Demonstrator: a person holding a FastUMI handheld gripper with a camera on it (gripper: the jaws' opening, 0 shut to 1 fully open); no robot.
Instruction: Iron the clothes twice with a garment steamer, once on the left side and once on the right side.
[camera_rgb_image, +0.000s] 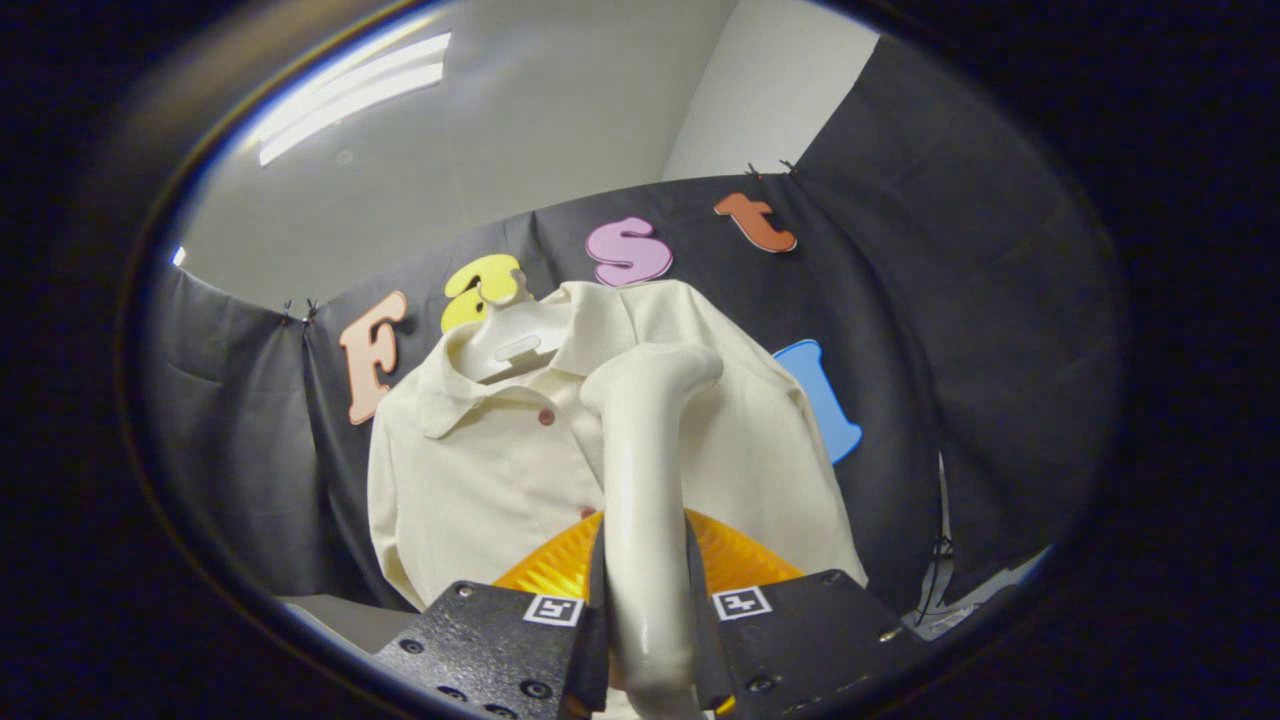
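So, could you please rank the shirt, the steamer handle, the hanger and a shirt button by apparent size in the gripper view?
1. Shirt
2. Steamer handle, clamped between the gripper fingers; nearness inflates it
3. Hanger
4. Button

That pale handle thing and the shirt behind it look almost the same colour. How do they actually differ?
The steamer is hard, glossy and tube-shaped, with a bent top; the shirt is soft, matte cloth with a collar and reddish buttons. The steamer is clamped between the gripper fingers; the shirt hangs free on a hanger. Both are cream-coloured.
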